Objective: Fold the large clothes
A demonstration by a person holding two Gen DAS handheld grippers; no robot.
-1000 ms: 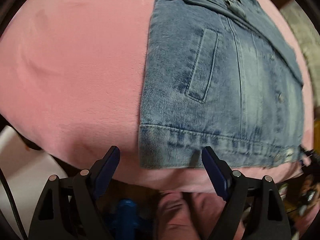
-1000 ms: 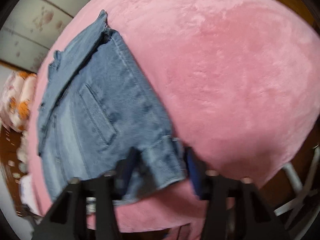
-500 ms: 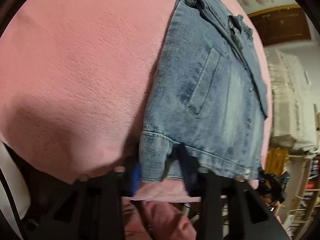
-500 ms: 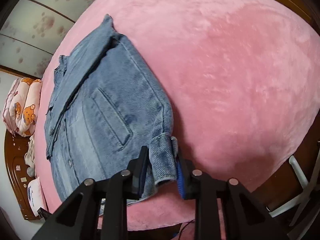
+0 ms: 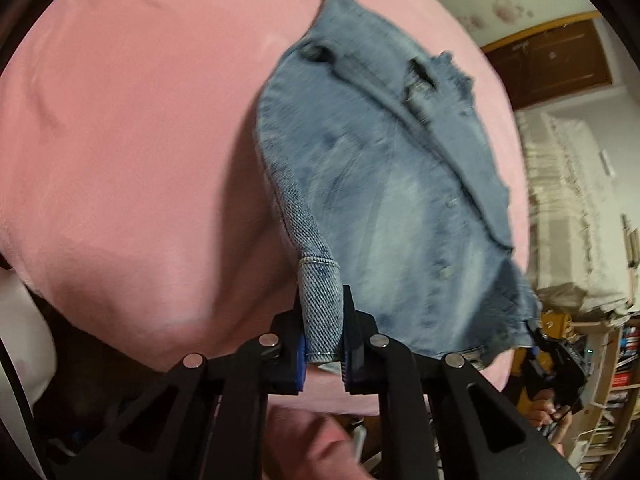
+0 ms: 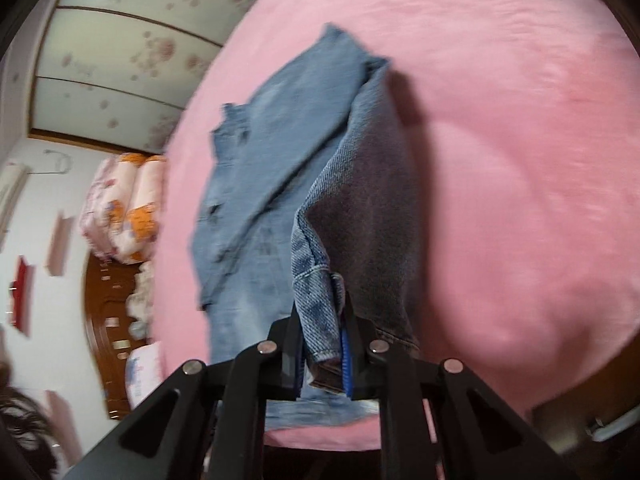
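Observation:
A folded blue denim jacket (image 5: 392,184) lies on a pink plush blanket (image 5: 132,152). My left gripper (image 5: 322,340) has its jaws closing on the jacket's near left hem corner, pads pressing the denim, and that corner is raised off the blanket. In the right wrist view the same denim jacket (image 6: 280,184) hangs from my right gripper (image 6: 322,356), whose jaws are closing on the near right hem corner, the darker inside of the cloth showing. Both near corners are up; the collar end rests on the blanket (image 6: 500,140). The right gripper (image 5: 556,364) shows at the jacket's far lower corner in the left view.
Beside the bed stand a brown wooden door (image 5: 560,64), a lace-covered piece of furniture (image 5: 572,208) and bookshelves (image 5: 616,392). Stacked patterned quilts (image 6: 128,208) lie on a wooden cabinet (image 6: 108,320) in front of flowered sliding panels (image 6: 120,60). A hand (image 5: 548,412) holds the other gripper.
Both grippers went from open around the hem corners to pinching them. Both corners have since been lifted off the blanket, so the jacket's near edge now hangs between the grippers.

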